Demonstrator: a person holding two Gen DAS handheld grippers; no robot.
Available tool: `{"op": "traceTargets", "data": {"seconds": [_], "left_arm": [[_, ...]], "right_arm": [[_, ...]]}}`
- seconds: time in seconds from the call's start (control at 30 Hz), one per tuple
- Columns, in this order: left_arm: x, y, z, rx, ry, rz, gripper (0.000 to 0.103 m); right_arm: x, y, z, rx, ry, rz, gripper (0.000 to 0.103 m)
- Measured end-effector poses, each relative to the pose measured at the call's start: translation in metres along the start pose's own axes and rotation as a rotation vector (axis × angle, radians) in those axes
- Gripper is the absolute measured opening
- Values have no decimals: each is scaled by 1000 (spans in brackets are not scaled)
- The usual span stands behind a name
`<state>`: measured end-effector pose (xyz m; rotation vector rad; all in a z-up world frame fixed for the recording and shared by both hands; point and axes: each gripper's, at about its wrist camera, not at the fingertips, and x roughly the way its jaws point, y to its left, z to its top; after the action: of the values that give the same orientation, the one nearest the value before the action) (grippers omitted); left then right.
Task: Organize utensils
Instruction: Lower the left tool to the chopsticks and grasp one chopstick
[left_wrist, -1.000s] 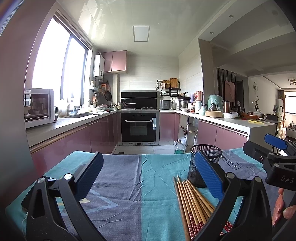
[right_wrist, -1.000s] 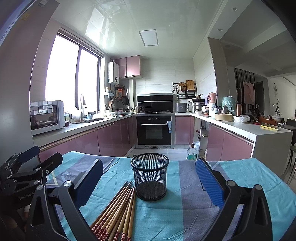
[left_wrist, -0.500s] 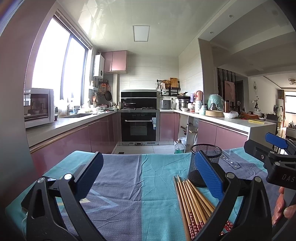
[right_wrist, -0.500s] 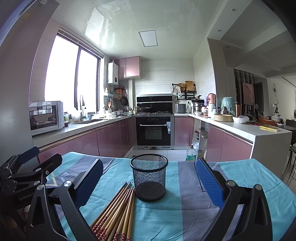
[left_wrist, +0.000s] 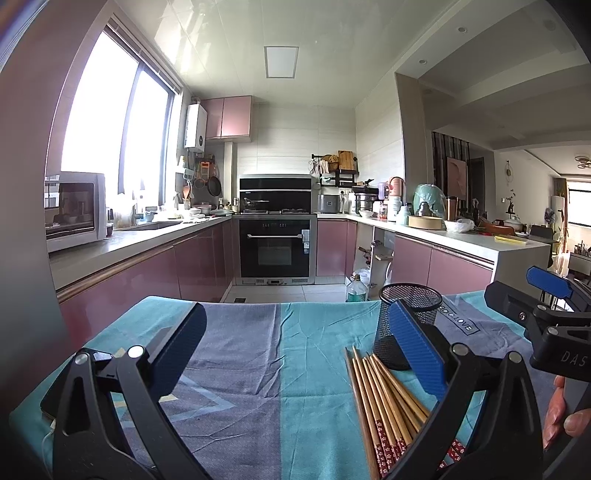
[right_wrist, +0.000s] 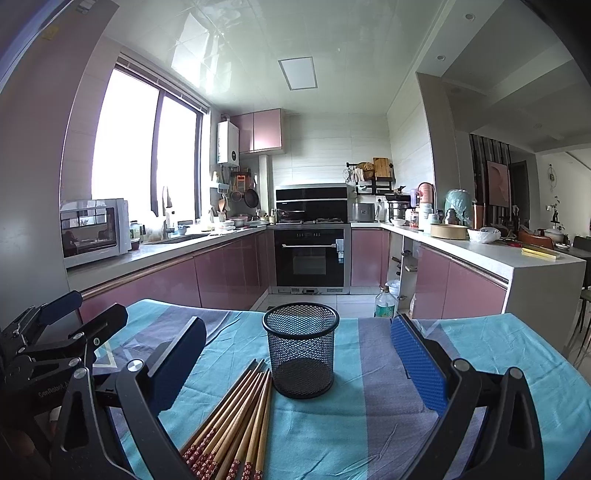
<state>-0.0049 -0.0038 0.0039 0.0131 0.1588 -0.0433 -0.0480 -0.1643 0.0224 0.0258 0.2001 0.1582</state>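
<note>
A bundle of wooden chopsticks (right_wrist: 236, 417) with red patterned ends lies on the blue striped tablecloth, fanned toward a black mesh cup (right_wrist: 301, 349) that stands upright and empty just beyond their tips. My right gripper (right_wrist: 299, 358) hovers open above the cloth, the cup straight ahead between its fingers. My left gripper (left_wrist: 295, 350) is open too, with the chopsticks (left_wrist: 384, 406) under its right finger and the mesh cup (left_wrist: 408, 317) partly hidden behind that finger. Each gripper shows at the edge of the other's view.
The table (right_wrist: 498, 350) ends a little past the cup, with kitchen floor and a plastic bottle (right_wrist: 384, 301) beyond. Pink cabinets, an oven (right_wrist: 310, 254) and cluttered counters ring the room. A hand (left_wrist: 565, 417) holds the right gripper's handle.
The right wrist view has crept slightly upward and toward the cup. The left gripper is almost still.
</note>
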Motion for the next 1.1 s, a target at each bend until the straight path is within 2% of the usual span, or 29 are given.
{"op": "traceTargets", "data": {"seconds": [0.1,0.27,0.4,0.47,0.6,0.7,0.8,0.97,1.1], "left_arm": [[3,-1,-1,8,24,2,97],[18,2,-5,17,117,-10,97],[36,1,-14,46,221,-49,92],[46,0,-20,64,278,-69,90],[69,-4,-34,91,405,-124,82],[82,-11,-44,118,456,-143,76],[92,-18,-50,132,500,-168,73],[108,-24,-59,137,583,-206,68],[117,-30,-66,142,645,-224,62]], "right_arm": [[6,-1,-2,0,38,17,97],[21,-5,-8,4,132,47,97],[42,-9,-18,8,270,87,96],[56,-9,-26,2,359,102,90],[79,-9,-43,5,510,143,70],[91,-7,-54,3,578,163,58],[102,-4,-62,-1,626,176,51],[109,-2,-68,4,688,188,48],[113,-5,-69,10,701,195,47]]}}
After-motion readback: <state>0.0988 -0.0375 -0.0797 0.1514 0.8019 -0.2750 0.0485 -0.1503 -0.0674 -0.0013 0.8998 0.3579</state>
